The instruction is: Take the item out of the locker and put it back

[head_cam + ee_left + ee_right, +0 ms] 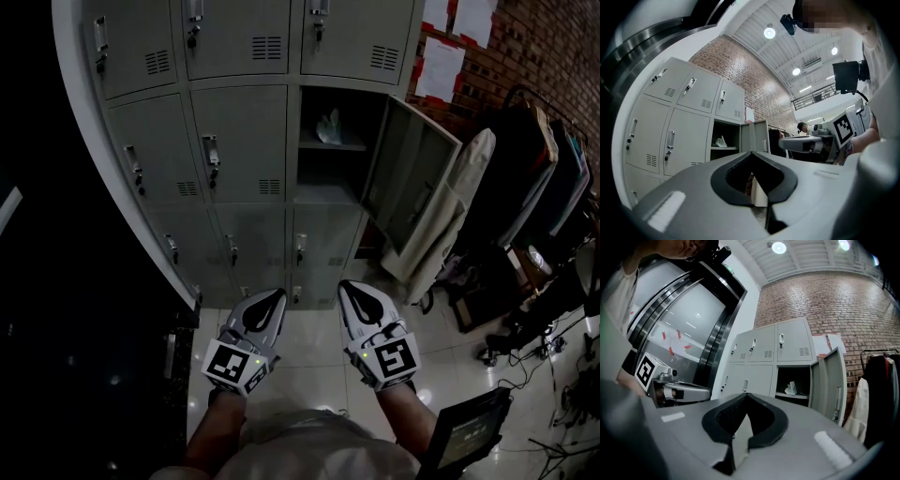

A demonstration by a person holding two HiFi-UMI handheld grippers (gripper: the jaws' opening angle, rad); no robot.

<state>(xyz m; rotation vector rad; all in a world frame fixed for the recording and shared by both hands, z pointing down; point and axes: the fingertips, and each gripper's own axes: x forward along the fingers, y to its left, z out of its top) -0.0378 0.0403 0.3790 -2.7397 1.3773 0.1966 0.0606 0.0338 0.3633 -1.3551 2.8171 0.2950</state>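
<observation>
A small white crumpled item (328, 127) lies on the upper shelf of the one open locker (330, 183) in a grey bank of lockers. Its door (412, 178) swings out to the right. Both grippers hang low in front of the person, well short of the locker and above the tiled floor. My left gripper (275, 294) is shut and holds nothing, and so is my right gripper (349, 285). The left gripper view shows the item (721, 141) far beyond the jaws. The right gripper view shows the item (790, 388) beside the open door (829, 380).
A white garment (459, 206) hangs just right of the open door, with a rack of dark clothes (544, 169) behind it. Cables and gear (525, 328) litter the floor at right. A dark screen (469, 427) sits at bottom right. A dark glass wall (56, 281) runs along the left.
</observation>
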